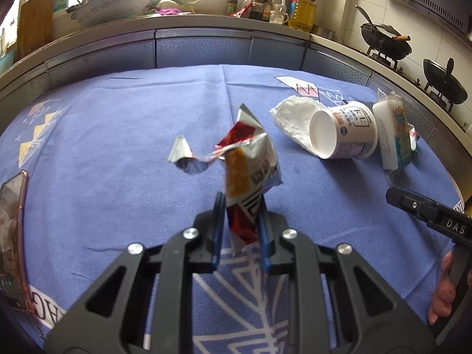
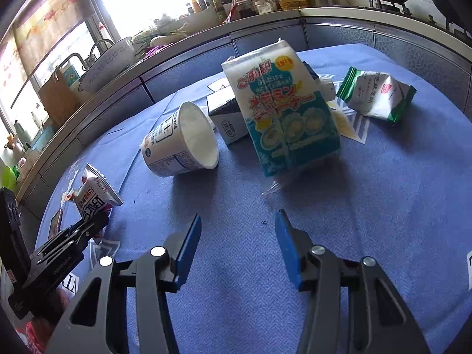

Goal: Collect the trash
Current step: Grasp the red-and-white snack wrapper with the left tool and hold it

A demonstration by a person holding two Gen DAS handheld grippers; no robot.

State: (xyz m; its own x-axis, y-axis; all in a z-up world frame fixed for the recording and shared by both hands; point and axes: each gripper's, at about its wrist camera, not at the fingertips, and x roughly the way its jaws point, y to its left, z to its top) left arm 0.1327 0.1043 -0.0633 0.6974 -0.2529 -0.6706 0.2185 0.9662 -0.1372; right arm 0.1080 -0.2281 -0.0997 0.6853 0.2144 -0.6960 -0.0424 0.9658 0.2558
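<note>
Pinching torn wrapper [image 1: 250,165] in left claw [image 1: 240,221], right claw [image 2: 237,236] agape over bare cloth [image 2: 368,206]

Wrapper held over the bench
The left gripper [image 1: 239,221] pinched a crumpled snack wrapper [image 1: 247,159] in its jaws; a tipped white cup [image 1: 342,131] lay at two o'clock.
</note>
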